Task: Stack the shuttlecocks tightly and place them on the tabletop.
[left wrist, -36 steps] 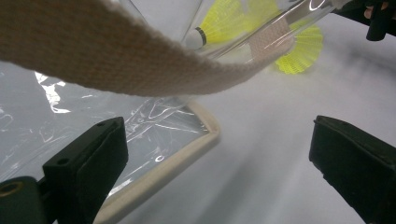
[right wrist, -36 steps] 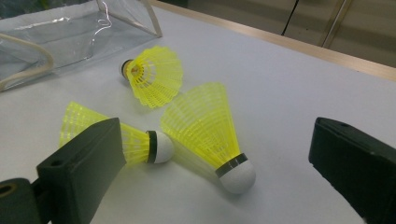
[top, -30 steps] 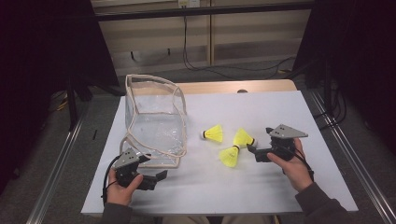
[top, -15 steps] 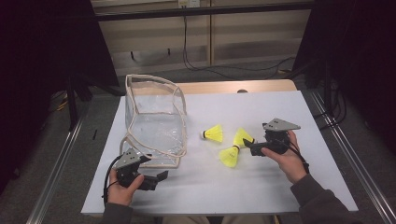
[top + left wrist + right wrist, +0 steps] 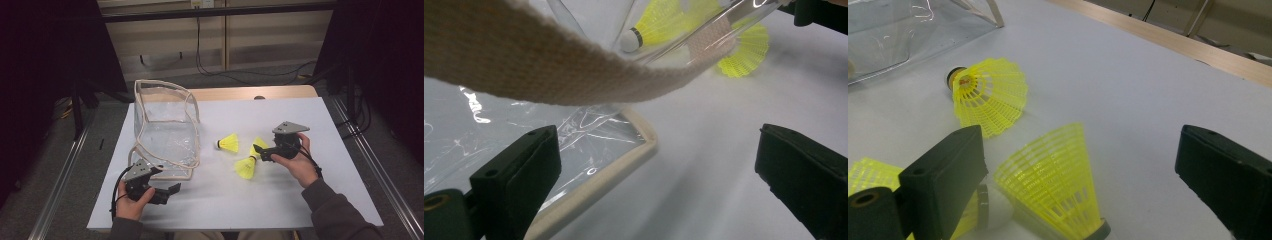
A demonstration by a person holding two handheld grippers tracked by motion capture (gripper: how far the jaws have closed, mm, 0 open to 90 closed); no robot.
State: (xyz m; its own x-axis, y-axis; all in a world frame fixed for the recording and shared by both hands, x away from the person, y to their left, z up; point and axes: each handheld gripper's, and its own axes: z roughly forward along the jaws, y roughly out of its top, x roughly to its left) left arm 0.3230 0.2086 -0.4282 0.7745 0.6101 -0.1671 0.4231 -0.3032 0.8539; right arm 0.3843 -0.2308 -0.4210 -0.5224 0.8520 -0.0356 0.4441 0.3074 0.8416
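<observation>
Three yellow shuttlecocks lie on the white table just right of the high view's centre. The leftmost shuttlecock lies on its side, long axis running left to right, cork to the left toward the bag and skirt opening rightward. The front shuttlecock lies on a diagonal, skirt toward the lower left and cork toward the upper right, near the right gripper's tips. The third shuttlecock sits right at the right gripper; in the right gripper view it stands between the jaws, skirt opening toward the upper left, cork at the bottom edge. Those jaws stand wide apart, clamping nothing.

The clear plastic bag with beige trim stands left of centre, and nothing can be seen in it. The left gripper, lower left, has its jaws spread beside the bag's bottom corner.
</observation>
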